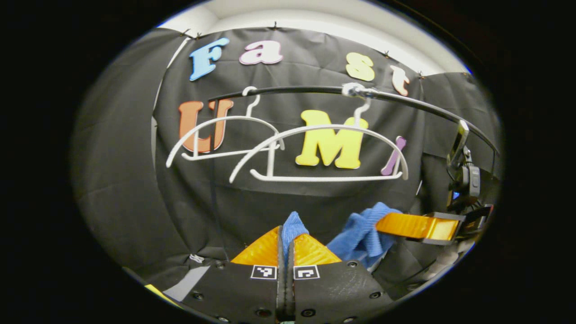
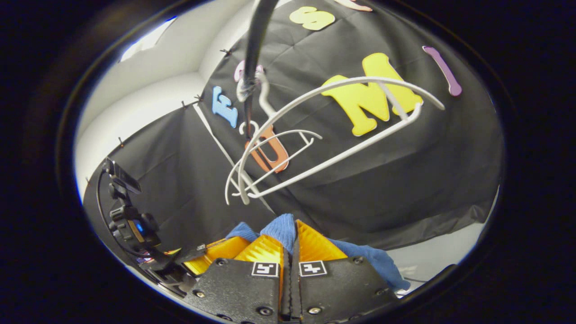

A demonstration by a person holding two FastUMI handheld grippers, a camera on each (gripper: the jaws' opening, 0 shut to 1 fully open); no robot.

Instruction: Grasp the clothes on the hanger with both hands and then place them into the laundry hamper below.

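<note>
Blue knitted cloth is pinched at two places and hangs below the two bare white hangers. Seen from the left gripper view, the left gripper has its fingers pressed together on a fold of that garment, a tuft of which pokes up between the tips. Off to the right in the same view, the right gripper reaches in sideways and bites into another bunch of the same cloth; above it sits its camera mount.

Behind and above, a dark rail runs across, and two white hangers dangle from it by their hooks: the nearer hanger to the right, the farther hanger to the left. Both are stripped of clothing, and the garment sits lower than their bottom bars, well apart from them.

From the right gripper view, the right gripper's fingers are closed on the blue fabric, which spills out to the right below the fingertips. At the lower left, the left gripper lies close beside, touching the same cloth, its jaw state hard to tell from this angle. The rail rises steeply overhead with both hangers tilted beneath it.
</note>
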